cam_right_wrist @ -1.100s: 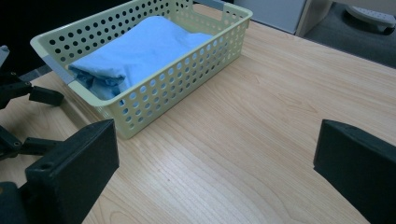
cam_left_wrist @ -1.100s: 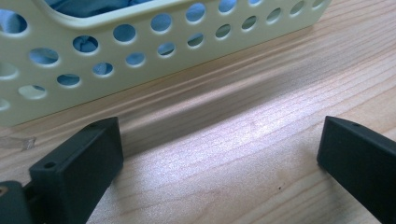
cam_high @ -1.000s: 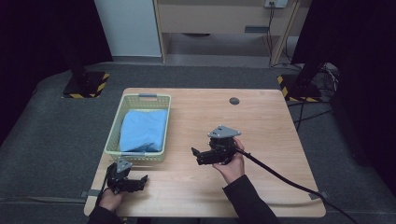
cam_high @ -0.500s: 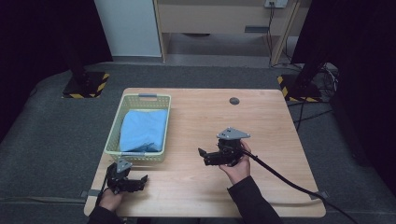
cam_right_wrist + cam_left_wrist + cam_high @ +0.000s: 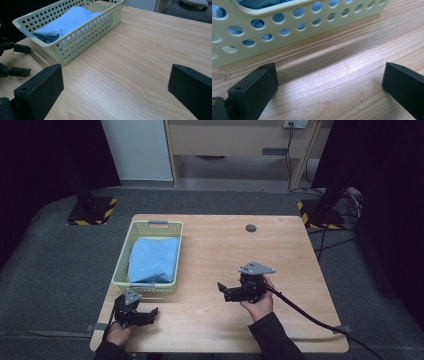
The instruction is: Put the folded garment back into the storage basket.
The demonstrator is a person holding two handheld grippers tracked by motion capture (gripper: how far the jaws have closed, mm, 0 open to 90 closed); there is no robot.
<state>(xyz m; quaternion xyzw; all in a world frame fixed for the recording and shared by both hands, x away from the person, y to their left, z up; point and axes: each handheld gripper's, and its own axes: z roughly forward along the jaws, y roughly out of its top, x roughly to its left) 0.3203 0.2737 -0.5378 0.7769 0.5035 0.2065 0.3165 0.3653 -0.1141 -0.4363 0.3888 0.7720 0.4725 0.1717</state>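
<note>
Dark curtains and grey carpet ring a pale wooden table point(image 5: 290, 250), and on its left half stands a yellow-green perforated basket point(image 5: 124, 262) with a folded blue cloth point(image 5: 154, 259) lying inside, its long axis running away from the person, the same way as the basket

Both grippers are empty. The left gripper point(image 5: 150, 314) rests low at the near left corner of the table, just in front of the basket's near short wall; in the left gripper view its fingers point(image 5: 254, 87) stand wide apart with bare wood between them and the holed wall right ahead, blue showing through the holes. The right gripper point(image 5: 223, 290) is held above the middle of the near table, well apart from the basket, its fingers point(image 5: 40, 87) likewise spread wide and holding nothing. It points toward the basket: in the right gripper view the basket point(image 5: 82, 32) lies ahead and to the left, one long wall turned toward the fingers, the cloth point(image 5: 67, 21) heaped above the rim at its near end

What the coming move seems to turn on is this: the cloth lies forward of the left gripper, over the near wall, and sideways from the right one across open table. The left hand looks nearer but sits below the rim, so it would have to rise first; the right is already raised and has the cloth's long side before it
</note>
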